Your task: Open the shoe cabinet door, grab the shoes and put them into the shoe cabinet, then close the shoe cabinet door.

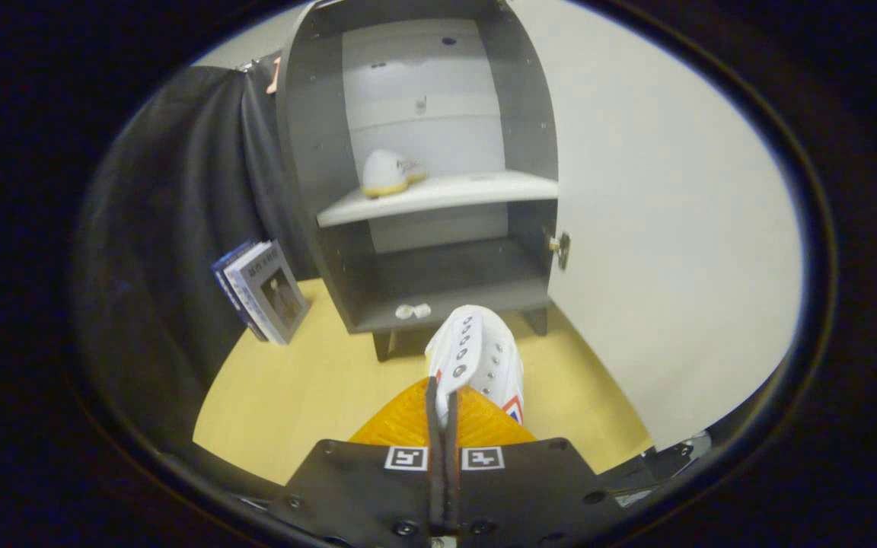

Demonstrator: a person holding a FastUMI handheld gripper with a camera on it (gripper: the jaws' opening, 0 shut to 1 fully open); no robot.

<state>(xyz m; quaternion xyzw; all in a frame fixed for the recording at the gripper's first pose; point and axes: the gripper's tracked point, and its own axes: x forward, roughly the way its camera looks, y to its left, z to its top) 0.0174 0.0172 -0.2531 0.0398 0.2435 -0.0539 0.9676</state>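
A white shoe (476, 354) with metal eyelets and a red-and-blue side mark is held by the gripper (442, 403), whose fingers are pressed together on its rim. It is pointed toe-first just before the open grey cabinet (309, 175), where another white shoe (387, 173) is seen on the shelf (484, 189).

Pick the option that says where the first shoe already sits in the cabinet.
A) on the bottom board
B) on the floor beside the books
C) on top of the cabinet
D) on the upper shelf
D: one shoe rests on the pale upper shelf of the open cabinet, while the claw is shut on the second shoe.
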